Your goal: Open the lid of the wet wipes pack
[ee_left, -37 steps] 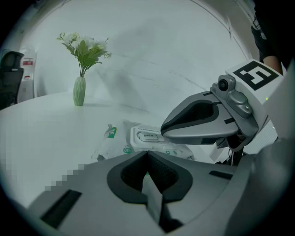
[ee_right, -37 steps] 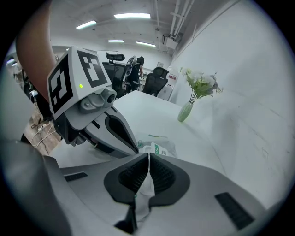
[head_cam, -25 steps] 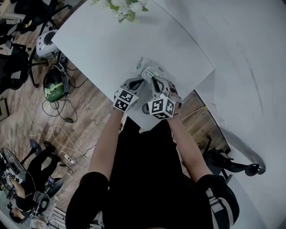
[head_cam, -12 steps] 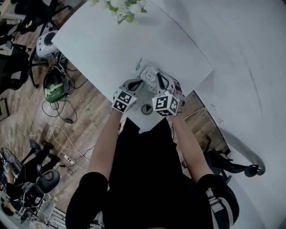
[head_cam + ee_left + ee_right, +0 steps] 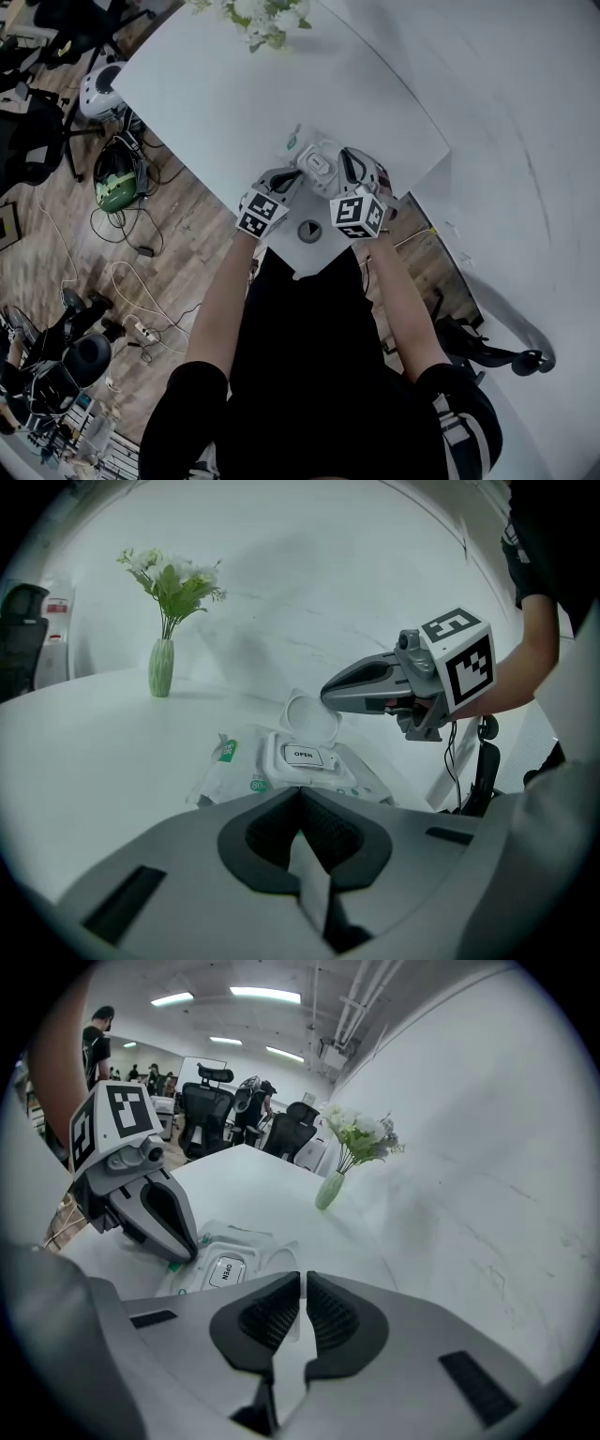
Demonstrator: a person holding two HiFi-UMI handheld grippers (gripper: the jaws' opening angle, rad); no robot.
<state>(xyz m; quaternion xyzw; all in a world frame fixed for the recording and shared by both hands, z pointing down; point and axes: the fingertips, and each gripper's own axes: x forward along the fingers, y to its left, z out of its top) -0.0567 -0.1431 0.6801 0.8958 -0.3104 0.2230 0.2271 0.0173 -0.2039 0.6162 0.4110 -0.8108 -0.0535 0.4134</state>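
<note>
Your wet wipes pack [image 5: 316, 165] lies flat near the near edge of the white table [image 5: 216, 103], between your two grippers. It is a soft white pouch with green print at its left end and a white plastic frame on top. The round lid [image 5: 311, 716] is flipped up and stands on edge at the far side of that frame. Below it sits a flat tab marked OPEN [image 5: 302, 755].

Your right gripper [image 5: 304, 1283] has its jaws drawn in to a thin slit, with the white rim of the lid caught between them. Your left gripper [image 5: 298, 799] has its jaws pressed together, its tip down on the pack's left end. You can't tell whether it pinches the film. A vase of flowers [image 5: 161, 666] stands far left, well apart.
</note>
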